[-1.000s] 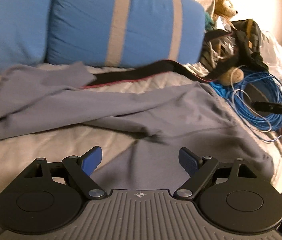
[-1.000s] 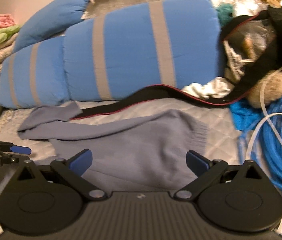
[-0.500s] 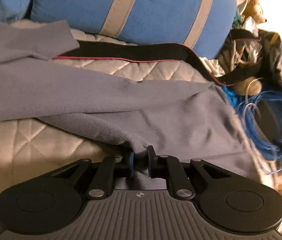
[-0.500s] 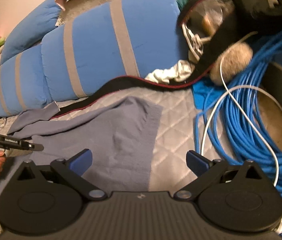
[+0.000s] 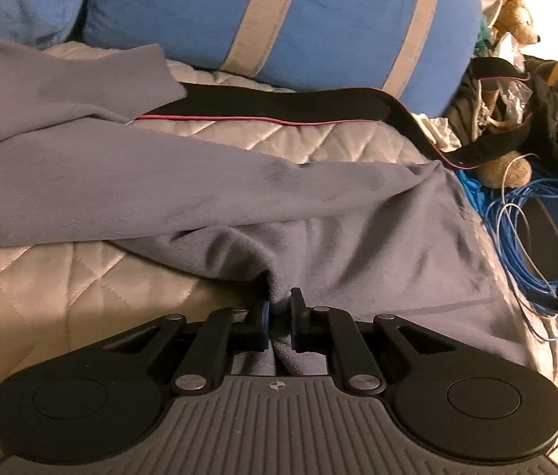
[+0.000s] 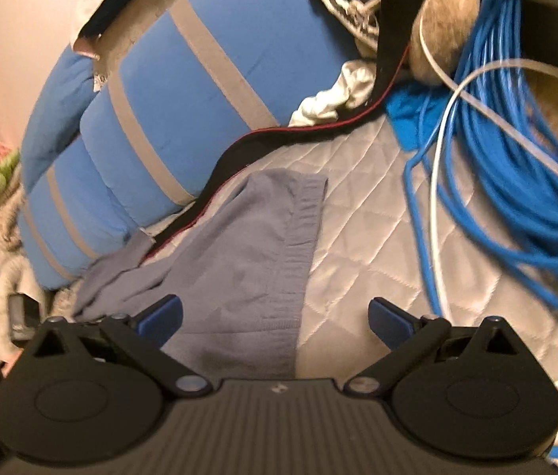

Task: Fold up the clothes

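The grey garment (image 5: 215, 194) is spread on the quilted bed (image 5: 61, 277), its long axis running from 9 to 3 o'clock in the left wrist view. A fold of its near edge is clenched between the fingers of the left gripper (image 5: 279, 320), low at 6 o'clock.

The right gripper (image 6: 275, 316) is held released, fingers wide apart and nothing between them. In its view the garment's ribbed hem (image 6: 302, 245) lies straight ahead at 12 o'clock, running toward the pillow (image 6: 183, 91); the cloth's right edge falls between the two fingers, nearer the left one. The coming move is judged to turn on this: the right gripper is the one nearer the hem corner, and a descent onto that edge is called for so that both ends can be lifted together.

A black strap (image 5: 279, 109) with red piping lies across the bed at 12 o'clock, touching the garment's far edge. A blue cable coil (image 6: 516, 150) is piled at 2 o'clock, just beside the hem, and could be snagged. A stuffed toy (image 5: 516, 16) sits beyond.
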`<action>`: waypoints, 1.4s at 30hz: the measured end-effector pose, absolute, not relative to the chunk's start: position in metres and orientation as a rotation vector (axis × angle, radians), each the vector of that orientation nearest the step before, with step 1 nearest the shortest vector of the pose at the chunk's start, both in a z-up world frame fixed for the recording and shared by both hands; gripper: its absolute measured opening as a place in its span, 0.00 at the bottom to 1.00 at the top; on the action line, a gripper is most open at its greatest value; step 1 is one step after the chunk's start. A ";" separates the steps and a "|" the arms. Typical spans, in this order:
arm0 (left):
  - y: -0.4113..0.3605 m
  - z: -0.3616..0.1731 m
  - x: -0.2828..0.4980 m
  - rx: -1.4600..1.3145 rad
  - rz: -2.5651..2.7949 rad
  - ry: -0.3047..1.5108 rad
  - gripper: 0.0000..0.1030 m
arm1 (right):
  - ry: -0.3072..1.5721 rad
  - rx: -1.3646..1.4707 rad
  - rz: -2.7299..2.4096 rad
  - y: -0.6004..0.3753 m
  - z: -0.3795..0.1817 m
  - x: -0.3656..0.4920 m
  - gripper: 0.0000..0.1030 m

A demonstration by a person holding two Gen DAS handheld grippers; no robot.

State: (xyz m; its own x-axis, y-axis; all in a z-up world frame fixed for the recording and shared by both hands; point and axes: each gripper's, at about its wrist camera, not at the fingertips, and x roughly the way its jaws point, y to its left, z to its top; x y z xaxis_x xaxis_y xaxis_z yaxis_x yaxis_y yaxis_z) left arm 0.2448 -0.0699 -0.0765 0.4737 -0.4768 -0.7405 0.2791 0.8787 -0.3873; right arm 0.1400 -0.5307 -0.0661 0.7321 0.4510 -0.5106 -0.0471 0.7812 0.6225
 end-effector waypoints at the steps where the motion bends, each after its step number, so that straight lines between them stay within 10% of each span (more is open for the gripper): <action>1: -0.069 -0.076 0.245 -0.226 -0.462 0.976 0.09 | 0.708 0.643 0.309 -0.531 -0.068 0.142 1.00; 9: -0.069 -0.074 0.241 -0.199 -0.473 0.957 0.16 | 0.800 0.721 0.444 -0.514 -0.087 0.166 0.99; 15: -0.065 -0.043 0.212 -0.114 -0.373 0.929 0.44 | 0.818 0.722 0.467 -0.508 -0.094 0.183 0.99; 28: -0.049 0.000 0.158 -0.236 -0.462 0.796 0.51 | 0.945 0.477 0.444 -0.466 -0.080 0.218 0.97; 33: -0.048 -0.006 0.157 -0.255 -0.472 0.821 0.51 | 0.970 0.631 0.431 -0.490 -0.087 0.213 0.43; 36: -0.048 -0.008 0.157 -0.261 -0.481 0.827 0.51 | 0.948 0.687 0.436 -0.501 -0.092 0.199 0.37; 42: -0.045 -0.010 0.157 -0.279 -0.483 0.840 0.51 | 0.963 0.691 0.459 -0.502 -0.088 0.171 0.61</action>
State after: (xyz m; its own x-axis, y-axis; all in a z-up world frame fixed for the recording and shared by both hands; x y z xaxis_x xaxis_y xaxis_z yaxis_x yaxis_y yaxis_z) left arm 0.1566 -0.0447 -0.0100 0.5691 -0.5130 -0.6426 0.2980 0.8571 -0.4203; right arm 0.1708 -0.5024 -0.0876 0.5036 0.6351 -0.5857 -0.0549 0.7001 0.7119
